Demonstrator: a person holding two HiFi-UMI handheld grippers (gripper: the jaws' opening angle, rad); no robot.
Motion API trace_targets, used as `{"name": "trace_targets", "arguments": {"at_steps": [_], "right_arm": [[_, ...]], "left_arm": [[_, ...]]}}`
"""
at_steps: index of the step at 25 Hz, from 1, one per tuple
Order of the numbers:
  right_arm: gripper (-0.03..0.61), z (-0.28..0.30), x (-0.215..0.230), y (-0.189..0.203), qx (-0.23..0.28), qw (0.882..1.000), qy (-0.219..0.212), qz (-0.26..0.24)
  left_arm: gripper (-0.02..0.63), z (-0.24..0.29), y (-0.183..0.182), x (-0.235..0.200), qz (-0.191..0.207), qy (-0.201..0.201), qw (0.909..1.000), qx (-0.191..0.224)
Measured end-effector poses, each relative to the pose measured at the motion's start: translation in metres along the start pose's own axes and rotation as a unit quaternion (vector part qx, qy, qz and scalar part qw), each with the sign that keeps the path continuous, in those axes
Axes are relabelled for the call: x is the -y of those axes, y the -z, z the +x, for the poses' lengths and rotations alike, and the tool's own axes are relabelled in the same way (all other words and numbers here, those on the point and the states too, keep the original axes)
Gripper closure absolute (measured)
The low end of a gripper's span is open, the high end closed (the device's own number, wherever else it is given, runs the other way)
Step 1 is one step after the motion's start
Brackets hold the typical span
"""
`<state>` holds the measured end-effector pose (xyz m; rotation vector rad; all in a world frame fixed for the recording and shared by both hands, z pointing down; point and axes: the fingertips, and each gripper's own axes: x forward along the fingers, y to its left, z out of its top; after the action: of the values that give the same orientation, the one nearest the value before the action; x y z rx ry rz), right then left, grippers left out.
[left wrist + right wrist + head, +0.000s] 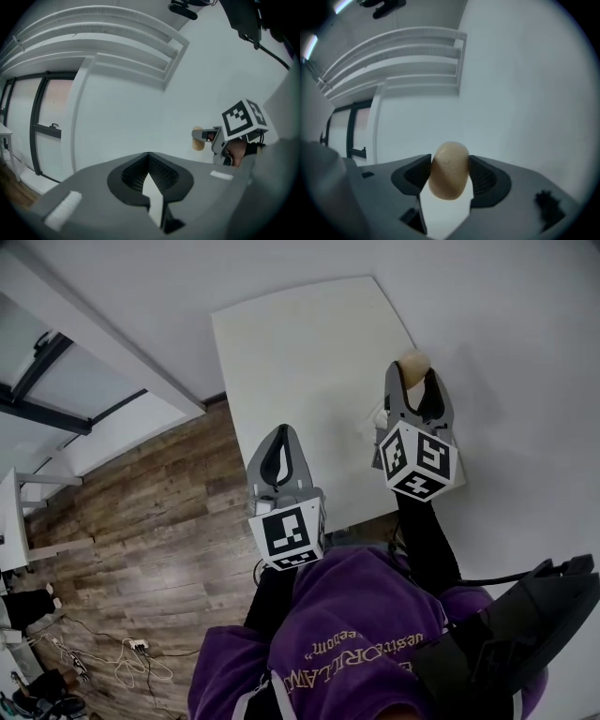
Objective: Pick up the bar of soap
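A beige oval bar of soap (pixel 449 171) is clamped between the jaws of my right gripper (pixel 449 169), lifted off the white table (pixel 300 362) and held near its right edge. In the head view the soap (pixel 412 363) peeks out past the tips of the right gripper (pixel 413 381). The left gripper view catches the soap (pixel 198 143) from the side, sticking out of the right gripper (pixel 202 136). My left gripper (pixel 279 448) hovers over the table's near edge, jaws closed together with nothing between them (pixel 149 168).
The white table stands against a pale wall (pixel 525 324). Wooden floor (pixel 150 521) lies to the left, with cables (pixel 122 657) near the lower left. A person's purple sleeve (pixel 347 634) fills the bottom.
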<state>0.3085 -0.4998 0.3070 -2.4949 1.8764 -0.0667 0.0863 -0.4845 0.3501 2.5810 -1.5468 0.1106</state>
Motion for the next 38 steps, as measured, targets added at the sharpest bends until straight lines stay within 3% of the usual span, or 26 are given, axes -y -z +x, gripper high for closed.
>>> {"name": "trace_targets", "arguments": {"at_steps": [7,14,22,38], "right_arm": [[0.311,-0.04,-0.031,-0.09,0.129,0.988,-0.084,0.024],[0.311,-0.069,-0.051,-0.131,0.19,0.973,-0.129,0.018],[0.311,-0.075,-0.064,-0.141,0.208,0.966,-0.155,0.012],[0.313,-0.071,-0.063,-0.135,0.204,0.967,-0.153,0.012]], "left_arm": [[0.607,-0.008,-0.052,0.004,0.032,-0.007,0.9959,0.084],[0.607,-0.02,-0.101,0.007,0.033,-0.018,0.9901,0.136],[0.607,-0.023,-0.118,0.015,0.042,-0.013,0.9865,0.158],[0.607,-0.021,-0.116,0.013,0.046,-0.014,0.9864,0.157]]}}
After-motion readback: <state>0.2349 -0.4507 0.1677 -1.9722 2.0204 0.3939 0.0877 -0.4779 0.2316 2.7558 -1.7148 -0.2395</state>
